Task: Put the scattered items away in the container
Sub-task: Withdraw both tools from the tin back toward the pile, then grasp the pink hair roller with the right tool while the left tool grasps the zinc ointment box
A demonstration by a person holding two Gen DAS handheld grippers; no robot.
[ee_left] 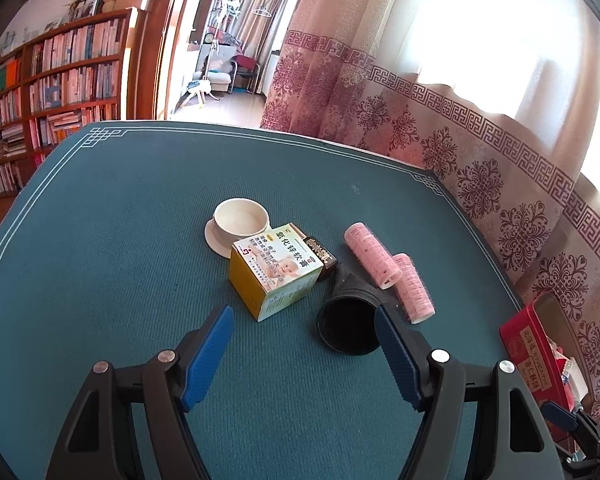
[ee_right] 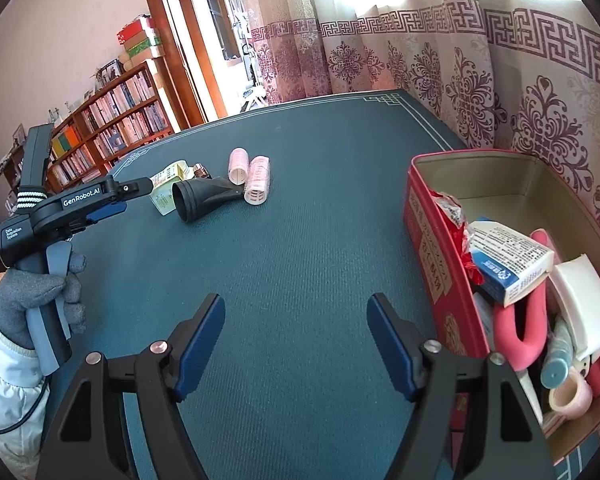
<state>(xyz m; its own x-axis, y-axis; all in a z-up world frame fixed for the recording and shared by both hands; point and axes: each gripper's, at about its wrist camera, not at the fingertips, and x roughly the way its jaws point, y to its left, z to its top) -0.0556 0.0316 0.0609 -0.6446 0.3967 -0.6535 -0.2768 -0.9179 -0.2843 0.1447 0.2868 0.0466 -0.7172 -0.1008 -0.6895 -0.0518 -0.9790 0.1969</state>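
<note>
Teal felt covers the surface (ee_left: 100,280), where the scattered items remain in a loose cluster: a yellow-and-white ointment box (ee_left: 274,272), a small dark brown box (ee_left: 320,257) touching it, a black funnel-shaped nozzle (ee_left: 350,320) lying on its side, two pink hair rollers (ee_left: 388,268) side by side just beyond the nozzle, and a white shallow cup (ee_left: 242,220) on its saucer. The left tongs (ee_left: 304,354) hover spread wide and empty, just short of the ointment box and nozzle, so the step in hand looks like an approach to one of these; the next move likely calls for lowering and centring the jaws on a single item before closing. The right tongs (ee_right: 296,340) are likewise spread and hold nothing, beside the red tin (ee_right: 436,264) at the surface's right edge. That tin already holds a blue-and-white carton (ee_right: 508,264), a pink foam curler (ee_right: 520,332), a white pad, a pale roller and red-wrapped bits, with room at its far end.
</note>
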